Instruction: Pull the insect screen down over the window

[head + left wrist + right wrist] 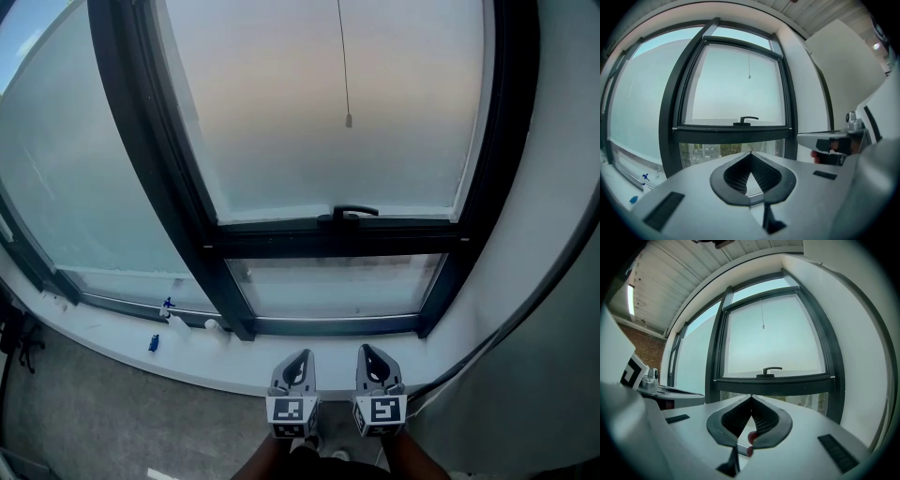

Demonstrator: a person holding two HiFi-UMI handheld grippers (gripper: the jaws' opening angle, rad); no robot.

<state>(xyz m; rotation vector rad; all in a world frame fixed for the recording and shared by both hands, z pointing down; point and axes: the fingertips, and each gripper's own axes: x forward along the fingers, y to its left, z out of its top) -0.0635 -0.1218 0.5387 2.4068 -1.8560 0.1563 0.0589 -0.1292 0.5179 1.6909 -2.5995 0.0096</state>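
Nearest, the left tongs (302, 354) and the right tongs (367, 348) sit side by side low in the head view. Each pair is pressed together at the tips with nothing between them, which the two gripper views confirm. Both are well short of the window and point towards it.

Beyond them runs the white sill (112, 328) with a few small blue bits (153, 342) on it. Then comes the dark window frame (337, 239) with its black handle (347, 213) on the crossbar.

Further up, a thin pull cord (343, 56) hangs in front of the upper pane (281, 122) and ends in a small bead (348, 120). It likely belongs to the insect screen.

The screen itself seems to be rolled up at the head of the window, and no view shows it plainly. It should be light, soft mesh on a spring roller that gives steady resistance. The cord is slim and slippery, so the safest hold is probably just above the bead, which would stop the tongs sliding off. A straight downward pull should keep the mesh in its side tracks.

The head view cuts off the top of the cord. The upper pane looks milky, and I cannot tell frosted glass from mesh. Any bottom bar or catch is too small to make out
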